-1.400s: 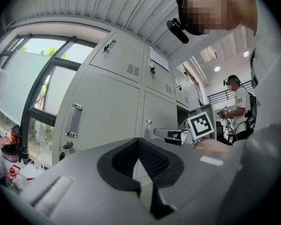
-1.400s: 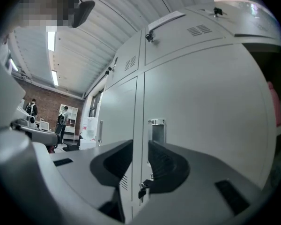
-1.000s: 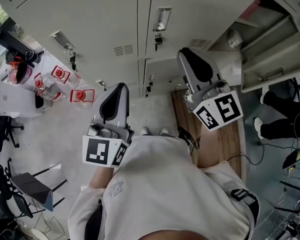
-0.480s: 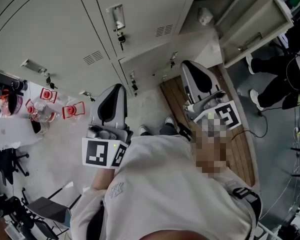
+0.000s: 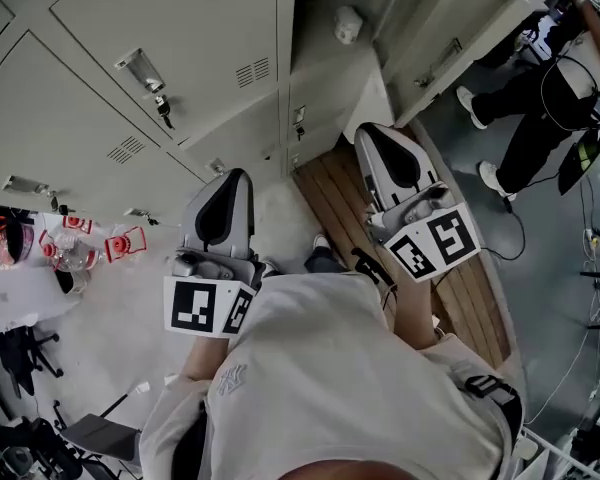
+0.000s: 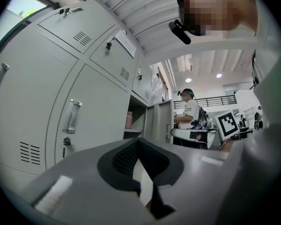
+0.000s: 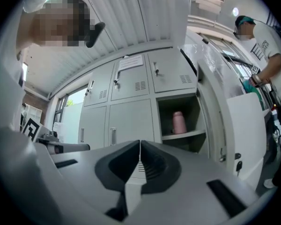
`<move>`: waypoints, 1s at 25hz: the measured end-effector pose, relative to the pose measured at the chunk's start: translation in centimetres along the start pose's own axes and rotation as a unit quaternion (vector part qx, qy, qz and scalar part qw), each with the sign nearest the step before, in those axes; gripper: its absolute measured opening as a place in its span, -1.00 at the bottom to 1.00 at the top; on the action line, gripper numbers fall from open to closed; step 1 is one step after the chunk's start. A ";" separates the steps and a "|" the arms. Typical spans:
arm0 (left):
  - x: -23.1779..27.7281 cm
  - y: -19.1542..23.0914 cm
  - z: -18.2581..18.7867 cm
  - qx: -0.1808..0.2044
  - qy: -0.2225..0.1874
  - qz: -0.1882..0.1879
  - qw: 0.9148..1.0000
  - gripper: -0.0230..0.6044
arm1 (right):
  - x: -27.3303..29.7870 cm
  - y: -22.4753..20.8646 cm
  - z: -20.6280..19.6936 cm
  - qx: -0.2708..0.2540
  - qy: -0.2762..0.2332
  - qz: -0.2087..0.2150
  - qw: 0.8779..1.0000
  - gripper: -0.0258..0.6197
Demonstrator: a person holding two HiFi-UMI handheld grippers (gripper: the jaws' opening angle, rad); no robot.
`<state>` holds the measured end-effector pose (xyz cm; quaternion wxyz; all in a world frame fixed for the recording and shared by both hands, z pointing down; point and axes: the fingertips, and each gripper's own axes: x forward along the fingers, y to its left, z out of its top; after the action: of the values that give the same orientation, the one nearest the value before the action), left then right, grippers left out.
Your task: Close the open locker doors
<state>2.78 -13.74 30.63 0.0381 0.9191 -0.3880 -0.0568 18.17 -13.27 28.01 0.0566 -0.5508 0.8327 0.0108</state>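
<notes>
Grey lockers [image 5: 160, 58] fill the top of the head view. One compartment [image 5: 330, 38] at upper right stands open, its door [image 5: 445, 38] swung out to the right, with a pale bottle [image 5: 348, 23] inside. My left gripper [image 5: 232, 176] and right gripper [image 5: 372, 130] are both shut and empty, held side by side short of the lockers. The right gripper view looks at the open compartment [image 7: 187, 142] with a pink bottle [image 7: 179, 122] on its shelf and the door [image 7: 214, 121] to its right. The left gripper view shows the same opening [image 6: 133, 137] and door [image 6: 162, 123] farther off.
A wooden floor panel [image 5: 350, 208] lies in front of the open locker. Another person [image 5: 540, 98] stands at the right beyond the door, with cables [image 5: 570, 268] on the floor. Red-labelled bottles [image 5: 80, 248] and chairs [image 5: 90, 433] are at the left.
The view has swung towards the open locker, which now sits nearer the top middle and closer to my right gripper. Both grippers stay shut and keep their pose.
</notes>
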 end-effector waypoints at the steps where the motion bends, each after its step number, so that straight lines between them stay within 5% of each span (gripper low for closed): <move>1: 0.9 -0.9 0.0 -0.001 -0.002 -0.001 1.000 -0.92 | -0.5 -1.0 0.3 -0.002 -0.001 0.003 1.000 -0.88; 16: 10.5 -11.9 -1.9 0.014 -0.013 0.002 1.000 -0.92 | -6.4 -19.0 4.6 -0.038 -0.045 0.025 0.998 -0.87; 25: 11.0 -11.5 -1.6 0.028 -0.015 0.031 0.999 -0.92 | -3.3 -21.1 2.4 0.004 -0.016 0.087 0.996 -0.74</move>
<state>18.76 -13.63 30.12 0.0084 0.9064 -0.4182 -0.0586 39.00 -18.34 26.95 0.0712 -0.4760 0.8763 0.0209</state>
